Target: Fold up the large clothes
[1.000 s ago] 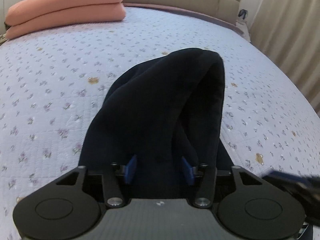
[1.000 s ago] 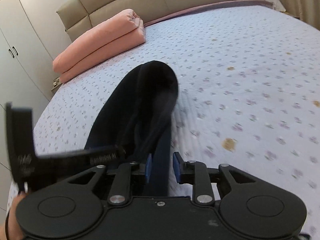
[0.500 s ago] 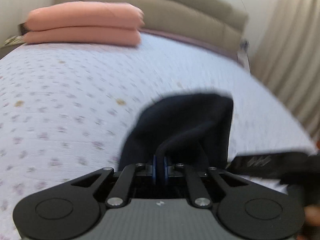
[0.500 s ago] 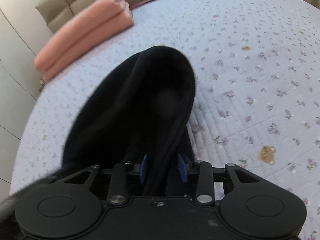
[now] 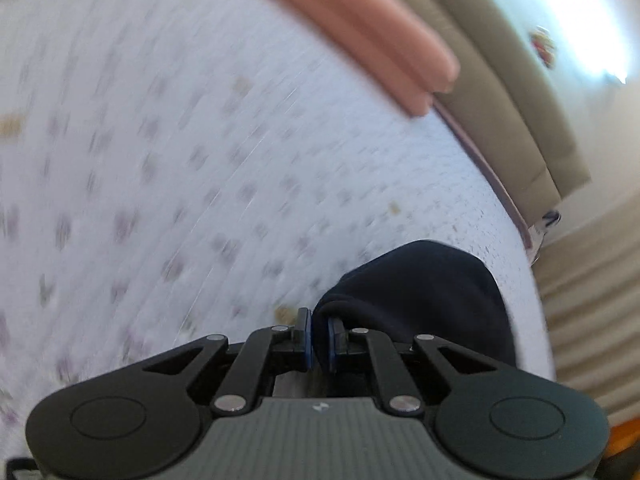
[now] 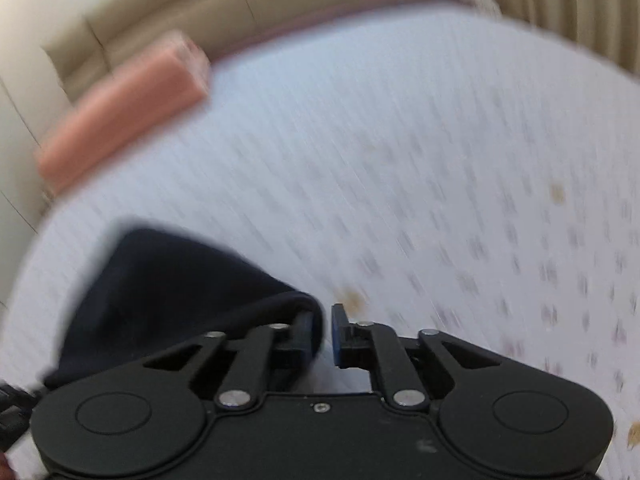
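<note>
A dark navy garment [image 5: 420,292] lies bunched on the flowered bedspread [image 5: 200,160]. In the left wrist view it sits low and right of centre. My left gripper [image 5: 319,336] is shut on a fold of its edge, pinched between the blue pads. In the right wrist view the garment [image 6: 172,292] spreads out to the lower left. My right gripper [image 6: 322,332] has its jaws opening. The garment's rolled edge rests against the left pad, and a gap shows before the right pad. Both views are blurred by motion.
A folded pink blanket [image 5: 360,28] [image 6: 120,116] lies at the head of the bed against the beige padded headboard [image 5: 500,80] [image 6: 200,12]. Pleated curtains [image 5: 592,300] [image 6: 560,8] hang past the bed's far side. The bedspread [image 6: 400,160] stretches wide beyond the garment.
The left gripper went from open around the garment to shut on its edge, then rolled and swung sideways, dragging it. The right gripper's jaws narrowed on the fabric, then widened again.
</note>
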`<state>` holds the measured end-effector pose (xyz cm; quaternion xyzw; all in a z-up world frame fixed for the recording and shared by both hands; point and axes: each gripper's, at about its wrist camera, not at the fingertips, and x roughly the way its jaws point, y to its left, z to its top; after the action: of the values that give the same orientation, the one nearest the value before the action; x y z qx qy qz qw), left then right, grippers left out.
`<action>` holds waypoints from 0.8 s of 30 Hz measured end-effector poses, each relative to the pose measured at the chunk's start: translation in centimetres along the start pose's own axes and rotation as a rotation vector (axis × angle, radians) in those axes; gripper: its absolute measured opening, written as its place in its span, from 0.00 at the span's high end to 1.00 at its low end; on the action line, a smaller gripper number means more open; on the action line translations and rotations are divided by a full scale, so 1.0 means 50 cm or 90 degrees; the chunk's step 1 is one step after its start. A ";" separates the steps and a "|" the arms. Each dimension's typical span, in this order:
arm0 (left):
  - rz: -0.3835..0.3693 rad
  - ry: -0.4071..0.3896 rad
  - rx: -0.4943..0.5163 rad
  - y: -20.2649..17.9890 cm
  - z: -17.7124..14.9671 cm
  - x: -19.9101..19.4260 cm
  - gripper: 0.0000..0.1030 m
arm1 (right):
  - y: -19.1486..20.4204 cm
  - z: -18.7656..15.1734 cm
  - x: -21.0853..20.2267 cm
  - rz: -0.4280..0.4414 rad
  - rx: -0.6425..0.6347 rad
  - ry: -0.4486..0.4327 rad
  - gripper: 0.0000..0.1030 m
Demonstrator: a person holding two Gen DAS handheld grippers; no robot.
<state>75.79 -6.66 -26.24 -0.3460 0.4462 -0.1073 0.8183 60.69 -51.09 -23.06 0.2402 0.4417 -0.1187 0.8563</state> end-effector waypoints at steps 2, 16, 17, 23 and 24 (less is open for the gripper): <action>-0.041 0.034 -0.073 0.046 0.008 0.015 0.91 | -0.024 -0.004 0.000 0.035 0.009 -0.003 0.66; -0.068 -0.036 0.170 -0.061 0.075 -0.106 0.90 | 0.124 0.063 -0.132 0.110 -0.146 -0.133 0.54; -0.101 -0.031 0.192 -0.100 0.079 -0.088 0.89 | 0.159 0.070 -0.115 0.096 -0.172 -0.141 0.68; -0.138 0.068 0.272 -0.238 0.056 0.092 0.87 | 0.241 0.089 0.009 0.072 -0.195 -0.071 0.84; -0.110 0.097 0.279 -0.233 0.049 0.129 0.87 | 0.237 0.085 0.032 0.067 -0.184 -0.044 0.84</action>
<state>83.06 -17.21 -21.88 -0.1880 0.4418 -0.2968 0.8255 69.51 -43.12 -18.64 0.1329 0.4111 -0.0168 0.9017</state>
